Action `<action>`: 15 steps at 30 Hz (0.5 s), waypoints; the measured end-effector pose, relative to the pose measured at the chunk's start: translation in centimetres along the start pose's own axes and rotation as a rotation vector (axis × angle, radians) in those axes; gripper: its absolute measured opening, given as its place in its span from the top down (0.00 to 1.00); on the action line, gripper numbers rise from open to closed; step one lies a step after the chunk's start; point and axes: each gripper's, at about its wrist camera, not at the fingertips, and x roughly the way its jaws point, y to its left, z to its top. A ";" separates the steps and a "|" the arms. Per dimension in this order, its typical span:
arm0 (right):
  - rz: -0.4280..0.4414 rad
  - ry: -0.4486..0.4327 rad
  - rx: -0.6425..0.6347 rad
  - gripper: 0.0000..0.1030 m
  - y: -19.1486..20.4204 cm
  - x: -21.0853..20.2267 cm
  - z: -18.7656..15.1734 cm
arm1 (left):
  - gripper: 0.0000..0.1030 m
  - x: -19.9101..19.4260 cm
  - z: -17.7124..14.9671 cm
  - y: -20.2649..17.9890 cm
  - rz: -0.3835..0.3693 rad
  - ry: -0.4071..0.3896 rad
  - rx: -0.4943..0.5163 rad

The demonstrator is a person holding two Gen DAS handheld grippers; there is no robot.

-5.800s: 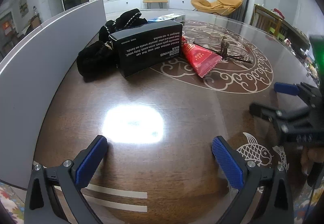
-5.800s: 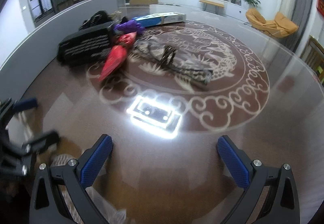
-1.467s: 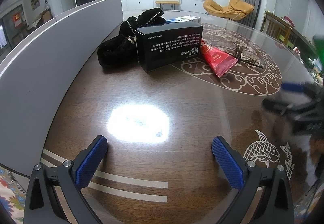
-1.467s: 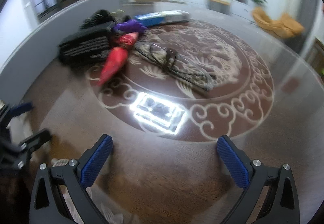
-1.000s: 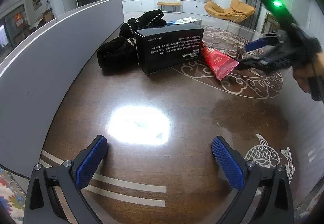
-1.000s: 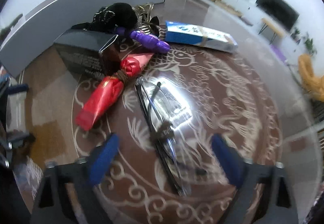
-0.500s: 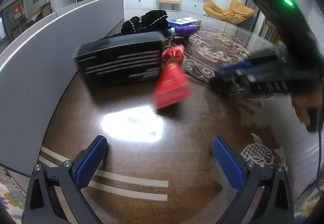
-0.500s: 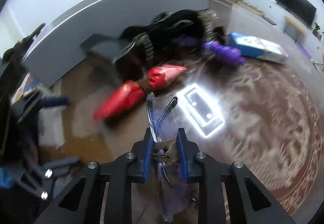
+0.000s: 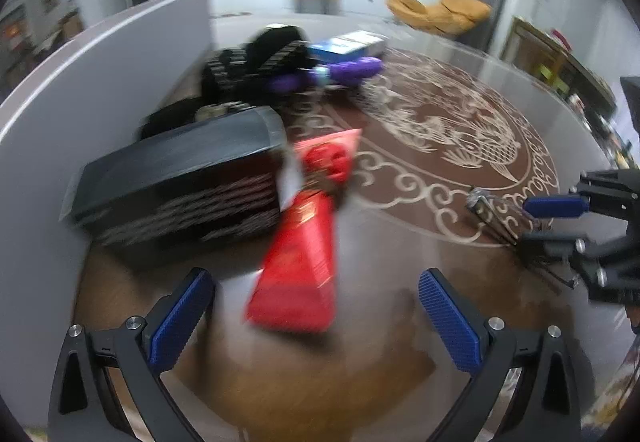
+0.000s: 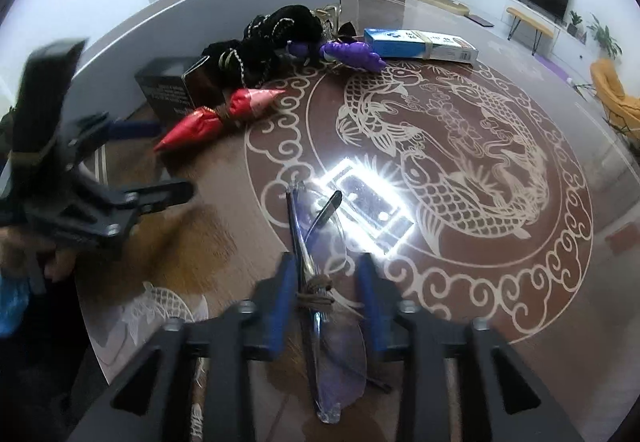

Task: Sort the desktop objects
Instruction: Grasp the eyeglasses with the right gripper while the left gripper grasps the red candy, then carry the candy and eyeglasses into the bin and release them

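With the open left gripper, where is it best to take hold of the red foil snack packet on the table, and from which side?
Probably the pinched waist of the red foil snack packet, where it is tied narrow. Come from above with the left gripper, fingers astride its width. The black cardboard box crowds its far end, so stay at the waist.

The right gripper [image 10: 326, 294] is pointing steeply down, its jaws opening with folded glasses [image 10: 320, 282] standing between the blue pads, the left pad touching the frame. The left gripper [image 9: 316, 316] is tilting downward too, its blue fingers [image 9: 176, 318] spread wide with nothing between them
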 end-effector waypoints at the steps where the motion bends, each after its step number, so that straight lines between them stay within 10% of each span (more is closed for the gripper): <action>1: 0.000 -0.003 -0.010 0.47 0.0 -0.1 -0.2 | 0.07 0.3 0.4 -0.6 0.006 0.001 0.028; 5: -0.007 0.014 -0.071 0.46 0.7 0.5 0.3 | 0.77 0.5 1.6 -2.7 0.006 0.000 0.105; 6: -0.008 0.023 -0.083 0.50 0.8 0.7 0.4 | 0.82 0.3 1.6 -2.7 -0.014 0.000 0.100; 7: -0.014 0.035 -0.094 0.75 1.0 0.9 0.3 | 0.82 0.1 1.3 -2.7 -0.033 -0.002 0.091; 15: -0.048 -0.017 0.025 0.82 -0.7 -3.0 -0.5 | 0.84 -7.1 -2.2 0.2 -0.210 -0.120 -0.086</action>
